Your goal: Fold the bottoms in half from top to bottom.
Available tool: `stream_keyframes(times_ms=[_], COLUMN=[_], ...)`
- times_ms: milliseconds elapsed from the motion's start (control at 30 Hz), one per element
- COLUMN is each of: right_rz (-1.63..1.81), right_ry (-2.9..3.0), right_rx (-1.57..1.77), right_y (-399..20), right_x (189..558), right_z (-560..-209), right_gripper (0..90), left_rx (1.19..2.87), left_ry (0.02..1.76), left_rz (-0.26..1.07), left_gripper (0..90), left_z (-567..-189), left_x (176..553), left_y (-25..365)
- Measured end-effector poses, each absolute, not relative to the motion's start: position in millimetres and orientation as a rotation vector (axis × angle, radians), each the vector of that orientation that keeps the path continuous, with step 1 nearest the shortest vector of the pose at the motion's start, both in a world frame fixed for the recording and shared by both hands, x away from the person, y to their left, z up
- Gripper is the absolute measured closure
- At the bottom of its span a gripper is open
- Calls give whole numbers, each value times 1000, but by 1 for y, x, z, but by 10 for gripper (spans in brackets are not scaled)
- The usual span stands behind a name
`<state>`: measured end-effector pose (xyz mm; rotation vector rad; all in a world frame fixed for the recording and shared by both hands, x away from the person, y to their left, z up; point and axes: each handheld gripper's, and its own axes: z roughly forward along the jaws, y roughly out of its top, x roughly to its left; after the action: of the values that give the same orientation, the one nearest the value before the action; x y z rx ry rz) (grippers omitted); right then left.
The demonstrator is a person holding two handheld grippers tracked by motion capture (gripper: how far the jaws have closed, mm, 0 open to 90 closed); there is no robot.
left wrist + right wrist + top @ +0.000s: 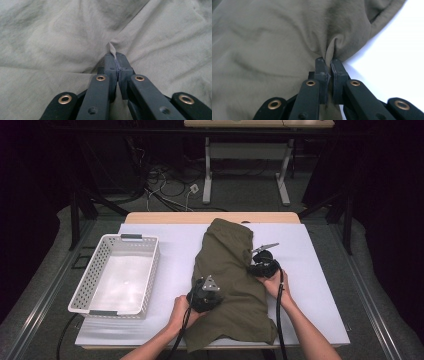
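Note:
An olive-green garment lies lengthwise on the white table cover, folded and wrinkled. My left gripper rests on its near left part. In the left gripper view that gripper is shut, with a small peak of the cloth pinched between its tips. My right gripper sits at the garment's right edge, about halfway up. In the right gripper view it is shut on a puckered fold of the fabric, right where the cloth meets the white cover.
A white perforated basket stands empty on the left of the table. The garment's near end hangs over the table's front edge. Beyond the table are cables on the floor and another table's legs.

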<state>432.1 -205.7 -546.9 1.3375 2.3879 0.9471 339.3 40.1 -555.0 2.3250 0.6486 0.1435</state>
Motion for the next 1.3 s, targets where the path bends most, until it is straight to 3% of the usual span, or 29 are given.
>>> stream_keyframes(times_ms=[233,267,300,333,400,500,800,933,1000,1033,1067,1100,1300], right_rz=[929,897,897,972,1026,1049,1050,955,932,932,933,936,964], right_ry=[2493,2504,2504,2458,2418,2337,2178,2225,2222,2222,2206,2204,2171], right_rx=[1261,1291,1291,1307,1304,1320,1396,1451,1493,1493,1510,1509,1461], right_y=[-208,-214,-214,-219,-223,-224,-221,-208,-205,-205,-205,-205,-209], right_x=[419,424,424,428,434,443,477,493,496,496,498,498,489], right_z=[-544,-537,-537,-529,-522,-516,-512,-535,-544,-544,-550,-552,-543], right_gripper=[845,734,734,629,558,527,578,584,684,684,830,874,900], left_rx=[2334,2335,2335,2335,2335,2334,2331,2331,2329,2329,2329,2330,2328], left_ry=[635,634,634,633,633,633,630,630,633,633,632,631,632], left_rz=[148,146,146,146,146,145,141,141,137,137,137,136,132], left_gripper=[895,895,895,895,895,895,895,894,894,895,895,894,895], left_z=[-555,-555,-555,-555,-555,-555,-555,-555,-556,-556,-556,-556,-556], left_x=[340,340,340,340,340,341,341,341,341,341,341,342,342], left_y=[40,40,40,40,40,40,41,41,41,41,41,41,41])
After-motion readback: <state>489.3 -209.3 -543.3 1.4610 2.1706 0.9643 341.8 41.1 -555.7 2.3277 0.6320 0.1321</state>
